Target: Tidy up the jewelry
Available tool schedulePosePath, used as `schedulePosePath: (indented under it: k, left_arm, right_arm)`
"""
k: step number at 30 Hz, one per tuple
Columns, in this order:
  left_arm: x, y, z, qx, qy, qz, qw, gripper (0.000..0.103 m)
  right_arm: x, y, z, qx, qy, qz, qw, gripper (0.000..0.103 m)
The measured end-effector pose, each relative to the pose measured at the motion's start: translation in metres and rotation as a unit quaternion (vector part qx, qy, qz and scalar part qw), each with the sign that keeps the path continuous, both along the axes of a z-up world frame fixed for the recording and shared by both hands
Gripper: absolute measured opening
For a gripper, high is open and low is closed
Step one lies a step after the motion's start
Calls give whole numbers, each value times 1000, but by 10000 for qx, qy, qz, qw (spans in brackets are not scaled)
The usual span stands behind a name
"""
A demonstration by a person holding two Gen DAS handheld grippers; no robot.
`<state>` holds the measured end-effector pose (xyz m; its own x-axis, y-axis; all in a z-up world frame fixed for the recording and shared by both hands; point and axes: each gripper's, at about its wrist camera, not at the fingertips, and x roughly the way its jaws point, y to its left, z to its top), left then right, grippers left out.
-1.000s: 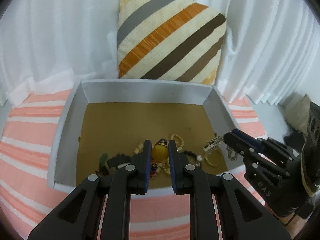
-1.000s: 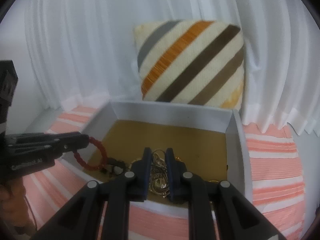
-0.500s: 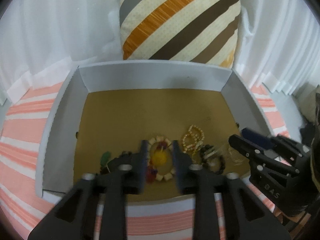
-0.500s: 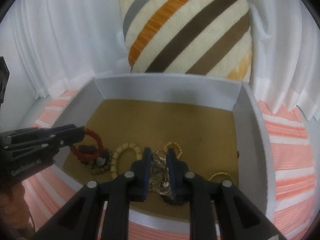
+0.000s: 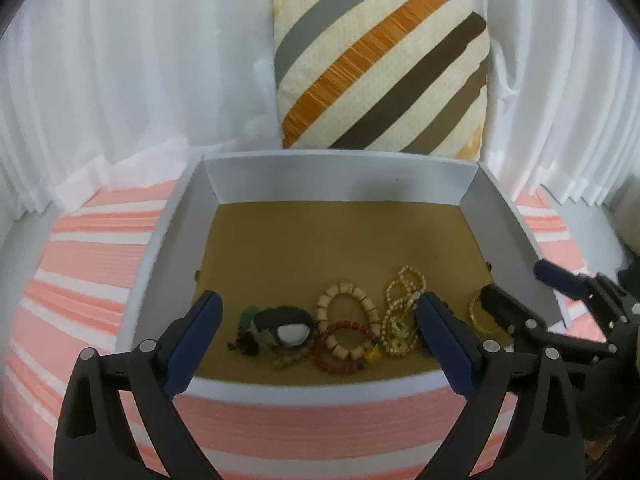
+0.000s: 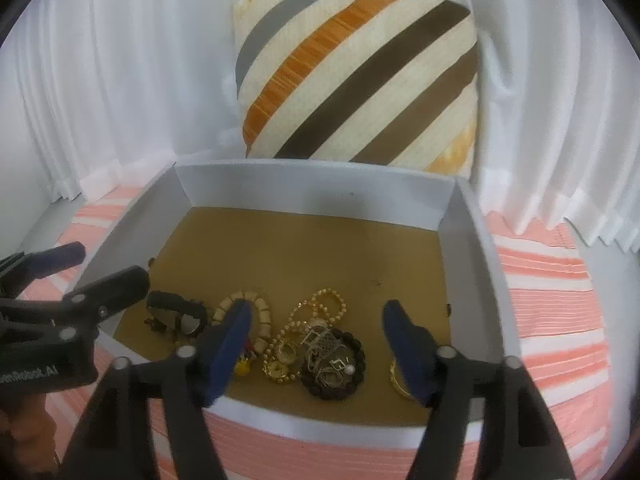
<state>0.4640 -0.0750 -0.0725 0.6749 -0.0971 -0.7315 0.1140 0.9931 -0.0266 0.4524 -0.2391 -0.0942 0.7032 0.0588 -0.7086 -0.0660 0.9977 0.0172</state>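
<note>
A grey-walled box (image 5: 340, 176) with a brown floor holds the jewelry along its near side. Under my left gripper (image 5: 320, 314) lie a red bead bracelet (image 5: 344, 346), a cream bead bracelet (image 5: 348, 312) and a black watch (image 5: 284, 324). Its jaws are opening wide and nothing is between the pads. My right gripper (image 6: 316, 316) hovers over a silver chain piece (image 6: 330, 354) on a dark bead bracelet (image 6: 356, 364), beside a gold bead chain (image 6: 320, 304). Its jaws are also opening, and they grip nothing. A gold bangle (image 6: 396, 376) is half hidden by the right finger.
A striped cushion (image 5: 380, 72) leans against white curtains (image 5: 120, 60) behind the box. The box stands on a pink and white striped cloth (image 5: 92, 240). Each gripper shows in the other's view, the right gripper (image 5: 520, 286) and the left gripper (image 6: 106, 266) at the box's near corners.
Both grippers were shut, the left on the red bracelet with a yellow bead, the right on the silver chains. Both opened, sank a little, and the pieces now lie on the box floor.
</note>
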Motion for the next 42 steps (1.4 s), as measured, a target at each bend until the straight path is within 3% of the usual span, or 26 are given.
schedulePosePath:
  k: [15,28,33,42]
  left_arm:
    - [-111,27,53,14,-27,325,9995,100]
    - [-217,43,87,64,-553,412,9976,100]
    - [-243,45,91,112,-617,350,9974,100]
    - [-262,53,107,98,-798,432,9958,100]
  right_arm:
    - [-95,2,58,12,-51,-273,9996,76]
    - [-218,29,105,-187,-838,-252,9960,76]
    - [-248,36,118,-332,-1119,-297,9927,76]
    - [-267,48,130,-228,-1042,-116,9942,76]
